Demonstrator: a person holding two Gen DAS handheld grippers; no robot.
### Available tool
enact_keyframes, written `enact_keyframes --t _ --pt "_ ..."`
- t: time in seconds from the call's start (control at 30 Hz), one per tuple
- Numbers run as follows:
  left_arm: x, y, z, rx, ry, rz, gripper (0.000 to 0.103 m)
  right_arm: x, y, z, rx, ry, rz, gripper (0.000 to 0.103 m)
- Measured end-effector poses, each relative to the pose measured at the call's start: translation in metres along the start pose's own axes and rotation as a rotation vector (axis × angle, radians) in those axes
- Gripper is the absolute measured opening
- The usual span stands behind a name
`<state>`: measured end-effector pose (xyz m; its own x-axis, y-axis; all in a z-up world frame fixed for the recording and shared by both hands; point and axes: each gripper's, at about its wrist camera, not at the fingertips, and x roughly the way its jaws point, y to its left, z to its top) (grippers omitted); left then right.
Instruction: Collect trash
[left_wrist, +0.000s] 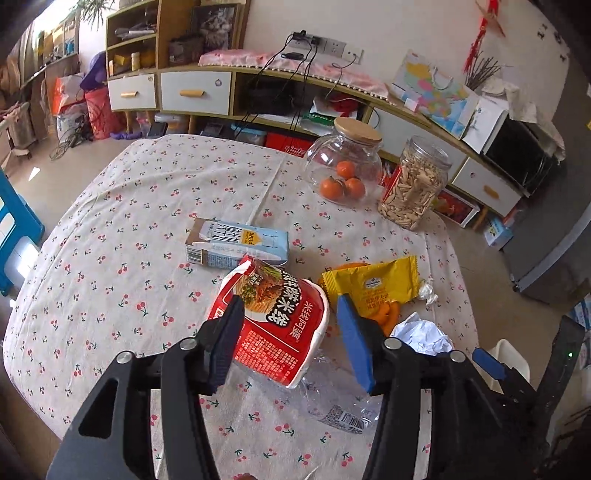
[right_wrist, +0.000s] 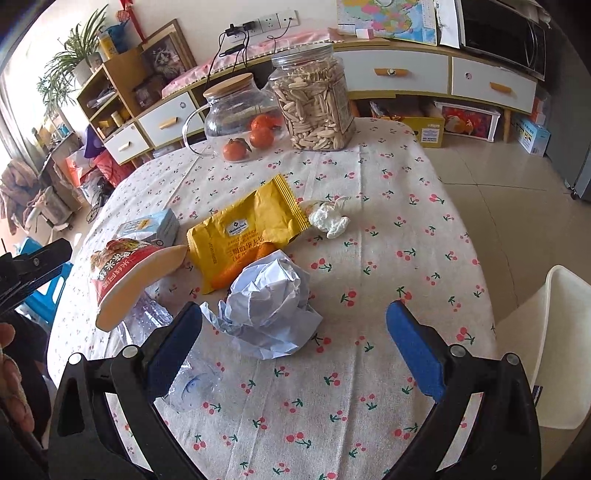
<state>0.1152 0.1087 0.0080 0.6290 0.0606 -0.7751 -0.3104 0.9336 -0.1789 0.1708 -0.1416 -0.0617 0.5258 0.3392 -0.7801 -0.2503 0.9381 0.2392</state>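
A red instant noodle bowl (left_wrist: 271, 321) sits tilted between the fingers of my left gripper (left_wrist: 291, 332); the left pad touches it, the right pad stands apart, so the gripper is open. The bowl (right_wrist: 125, 277) also shows in the right wrist view, resting on a crushed clear plastic bottle (left_wrist: 340, 402). My right gripper (right_wrist: 295, 343) is open and empty, just in front of a crumpled white paper ball (right_wrist: 269, 306). A yellow snack wrapper (right_wrist: 243, 232), orange peel (right_wrist: 236, 271), a small white wad (right_wrist: 328, 218) and a milk carton (left_wrist: 236, 242) lie on the cherry-print tablecloth (right_wrist: 369, 369).
A glass jar with tangerines (right_wrist: 240, 118) and a clear jar of seeds (right_wrist: 314, 99) stand at the table's far side. A white chair (right_wrist: 554, 343) is at the right edge. A low cabinet (right_wrist: 406, 70) runs along the wall behind.
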Motion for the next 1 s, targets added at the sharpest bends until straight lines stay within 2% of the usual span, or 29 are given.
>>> enact_keyframes --t 0.07,0.17,0.27,0.4,0.47,0.6,0.7,0.83,0.93,0.97,1.0 --pt "0.001 0.007 0.004 -0.001 0.015 0.02 0.069 -0.001 -0.001 0.0 -0.001 0.0 -0.003 0.096" --pt "0.011 0.009 0.002 0.025 0.075 0.049 0.086 -0.001 -0.003 -0.001 -0.004 0.003 -0.01 0.096" --pt "0.022 0.004 -0.003 0.071 0.111 0.072 0.089 -0.003 -0.004 -0.001 -0.006 0.0 -0.012 0.096" --pt "0.035 -0.01 -0.005 0.212 0.118 0.144 0.094 -0.004 -0.006 -0.001 -0.011 0.004 -0.01 0.096" --pt "0.042 -0.016 -0.005 0.267 0.12 0.173 0.095 -0.004 -0.007 -0.002 -0.018 0.009 -0.012 0.096" --pt "0.062 -0.015 -0.004 0.313 0.16 0.2 0.096 -0.004 -0.007 -0.002 -0.019 0.01 -0.009 0.096" --pt "0.075 -0.009 -0.004 0.302 0.222 0.144 0.096 -0.002 -0.007 -0.003 -0.022 0.012 -0.01 0.096" --pt "0.084 -0.007 -0.012 0.323 0.271 0.138 0.096 -0.001 -0.007 -0.003 -0.02 0.02 -0.005 0.096" --pt "0.079 -0.004 -0.01 0.287 0.253 0.103 0.096 -0.001 -0.006 -0.002 -0.022 0.018 -0.006 0.096" --pt "0.076 -0.002 -0.007 0.268 0.237 0.092 0.093 -0.001 -0.006 -0.002 -0.021 0.019 -0.006 0.096" --pt "0.073 -0.001 -0.005 0.257 0.228 0.079 0.083 -0.001 -0.006 -0.002 -0.021 0.021 -0.006 0.096"
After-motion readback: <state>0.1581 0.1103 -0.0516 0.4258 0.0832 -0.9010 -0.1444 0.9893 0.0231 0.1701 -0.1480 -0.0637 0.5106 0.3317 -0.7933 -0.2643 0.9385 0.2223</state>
